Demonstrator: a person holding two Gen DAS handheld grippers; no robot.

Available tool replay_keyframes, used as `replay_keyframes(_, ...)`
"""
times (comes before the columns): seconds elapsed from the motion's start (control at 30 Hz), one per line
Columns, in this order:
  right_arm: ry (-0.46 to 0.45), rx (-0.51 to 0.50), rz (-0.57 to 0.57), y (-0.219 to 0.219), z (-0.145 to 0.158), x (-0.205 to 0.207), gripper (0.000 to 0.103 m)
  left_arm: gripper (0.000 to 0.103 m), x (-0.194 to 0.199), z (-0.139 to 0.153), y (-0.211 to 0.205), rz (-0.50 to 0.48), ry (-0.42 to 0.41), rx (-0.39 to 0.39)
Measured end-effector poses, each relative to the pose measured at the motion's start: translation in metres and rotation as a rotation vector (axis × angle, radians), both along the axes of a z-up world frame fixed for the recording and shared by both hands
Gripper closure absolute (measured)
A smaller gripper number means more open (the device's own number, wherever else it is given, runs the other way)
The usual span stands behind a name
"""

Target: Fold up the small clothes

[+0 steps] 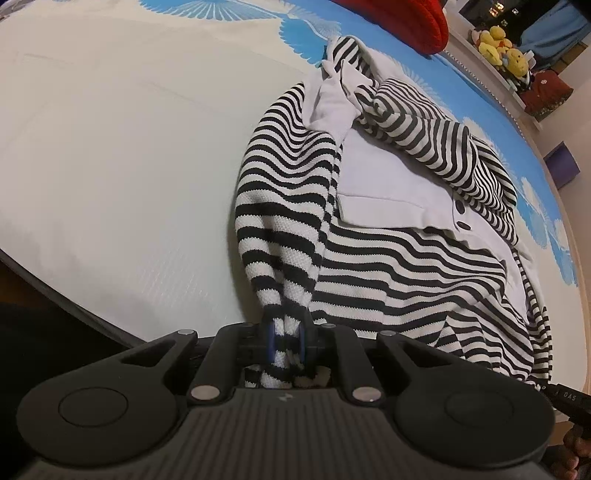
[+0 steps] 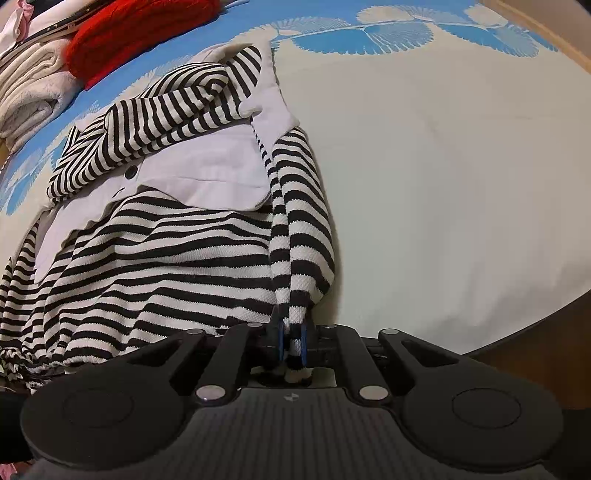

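A black-and-white striped top [image 1: 388, 266] with white collar and placket panels lies on the bed [image 1: 110, 147], one sleeve folded across its chest. My left gripper [image 1: 286, 345] is shut on the striped top's hem corner at the near edge of the bed. In the right wrist view the same striped top [image 2: 166, 266] spreads to the left, and my right gripper [image 2: 293, 343] is shut on its other hem corner. The fabric runs taut from both grippers up toward the shoulders.
The bed cover [image 2: 443, 166] is cream with a blue fan-pattern border. A red knit garment [image 2: 140, 26] and folded white clothes [image 2: 33, 85] lie at the far side. Yellow plush toys [image 1: 498, 46] sit on a shelf beyond the bed.
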State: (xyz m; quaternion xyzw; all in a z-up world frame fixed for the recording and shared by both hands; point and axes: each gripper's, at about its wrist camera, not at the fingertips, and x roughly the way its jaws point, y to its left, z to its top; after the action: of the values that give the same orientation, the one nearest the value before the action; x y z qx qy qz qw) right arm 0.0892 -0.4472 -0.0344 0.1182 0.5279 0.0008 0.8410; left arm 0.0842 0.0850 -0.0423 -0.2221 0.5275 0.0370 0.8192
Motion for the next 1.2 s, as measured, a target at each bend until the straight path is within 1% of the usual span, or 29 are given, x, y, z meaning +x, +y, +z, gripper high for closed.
replay_keyframes(0.37,-0.033,-0.008,0.003,0.001,0.006,-0.005,0.096,0.091,-0.002,0.003,-0.001,-0.014,-0.012,0.012)
replay_keyframes(0.5,-0.051,-0.008,0.003,0.002,0.009,-0.007,0.097,0.092,-0.004,0.006,-0.005,-0.028,-0.029,0.036)
replay_keyframes(0.57,-0.064,-0.011,0.004,0.003,0.012,-0.009,0.097,0.093,-0.005,0.009,-0.006,-0.033,-0.045,0.047)
replay_keyframes(0.67,-0.122,-0.006,-0.005,0.001,0.023,-0.012,0.098,0.094,-0.008,0.018,-0.011,-0.058,-0.079,0.062)
replay_keyframes(0.77,-0.188,0.042,-0.03,-0.008,0.042,-0.016,0.098,0.094,-0.012,0.037,-0.019,-0.104,-0.131,0.079)
replay_keyframes(0.83,-0.222,0.08,-0.045,-0.016,0.056,-0.021,0.098,0.094,-0.015,0.054,-0.023,-0.139,-0.16,0.088)
replay_keyframes(0.97,-0.298,0.156,-0.07,-0.031,0.096,-0.036,0.098,0.094,-0.02,0.091,-0.017,-0.157,-0.201,0.062)
replay_keyframes(1.03,-0.319,0.187,-0.082,-0.038,0.112,-0.047,0.098,0.094,-0.029,0.112,-0.011,-0.165,-0.228,0.038)
replay_keyframes(1.1,-0.344,0.207,-0.085,-0.043,0.126,-0.06,0.098,0.094,-0.044,0.133,-0.007,-0.182,-0.26,0.04)
replay_keyframes(1.2,-0.398,0.236,-0.085,-0.047,0.144,-0.091,0.098,0.094,-0.07,0.158,0.0,-0.212,-0.287,0.025)
